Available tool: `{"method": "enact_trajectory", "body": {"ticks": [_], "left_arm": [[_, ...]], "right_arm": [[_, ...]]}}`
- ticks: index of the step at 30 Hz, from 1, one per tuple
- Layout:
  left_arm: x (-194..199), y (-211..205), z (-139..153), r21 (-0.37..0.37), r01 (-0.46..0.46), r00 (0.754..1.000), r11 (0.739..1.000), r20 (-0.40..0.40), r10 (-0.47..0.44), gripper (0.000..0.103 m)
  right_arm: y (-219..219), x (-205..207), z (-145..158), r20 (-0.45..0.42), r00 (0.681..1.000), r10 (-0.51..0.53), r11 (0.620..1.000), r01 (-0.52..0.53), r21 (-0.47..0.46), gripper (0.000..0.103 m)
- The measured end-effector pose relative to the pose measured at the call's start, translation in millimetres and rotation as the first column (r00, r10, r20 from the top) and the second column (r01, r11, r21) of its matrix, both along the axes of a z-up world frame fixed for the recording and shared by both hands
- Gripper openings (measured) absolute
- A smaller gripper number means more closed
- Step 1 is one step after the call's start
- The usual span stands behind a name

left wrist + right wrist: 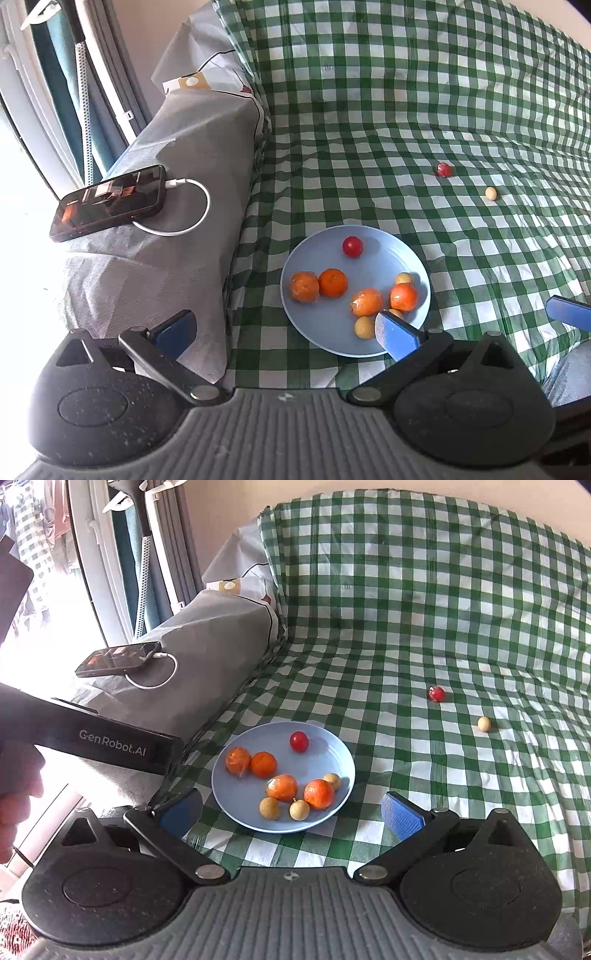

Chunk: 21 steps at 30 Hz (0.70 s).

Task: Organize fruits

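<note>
A light blue plate (325,332) (240,805) lies on the green checked cloth. It holds several oranges (332,282) (318,794), a red fruit (352,246) (298,741) and small tan fruits (364,326) (269,808). A second red fruit (443,169) (436,693) and a tan fruit (491,193) (483,724) lie loose on the cloth to the far right. My left gripper (284,328) is open and empty, its right finger over the plate's near rim. My right gripper (291,812) is open and empty, straddling the plate's near edge.
A grey covered cushion (166,229) (207,664) stands left of the plate, with a phone (109,201) (118,659) and white charging cable on it. The left gripper's body (110,746) shows at the left of the right wrist view. A window lies beyond.
</note>
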State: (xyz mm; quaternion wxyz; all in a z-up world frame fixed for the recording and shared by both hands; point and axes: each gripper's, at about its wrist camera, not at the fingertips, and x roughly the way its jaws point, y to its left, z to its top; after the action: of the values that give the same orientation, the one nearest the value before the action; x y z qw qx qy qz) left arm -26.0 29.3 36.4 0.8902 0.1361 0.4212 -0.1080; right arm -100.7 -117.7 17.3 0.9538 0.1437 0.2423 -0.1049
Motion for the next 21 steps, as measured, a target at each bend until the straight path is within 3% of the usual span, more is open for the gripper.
{"method": "enact_trajectory", "body": {"ticks": [10, 21], "left_arm": [[24, -32, -6, 0.004, 0.031, 0.999, 1.000, -0.017, -0.031, 0.103], [73, -103, -17, -0.016, 0.114, 0.993, 0.993, -0.036, -0.114, 0.103]], "right_arm": [[-30, 6, -14, -0.011, 0.998, -0.065, 0.998, 0.065, 0.022, 0.102], [-99, 14, -41, -0.044, 0.976, -0.215, 0.975, 0.217, 0.043, 0.102]]}}
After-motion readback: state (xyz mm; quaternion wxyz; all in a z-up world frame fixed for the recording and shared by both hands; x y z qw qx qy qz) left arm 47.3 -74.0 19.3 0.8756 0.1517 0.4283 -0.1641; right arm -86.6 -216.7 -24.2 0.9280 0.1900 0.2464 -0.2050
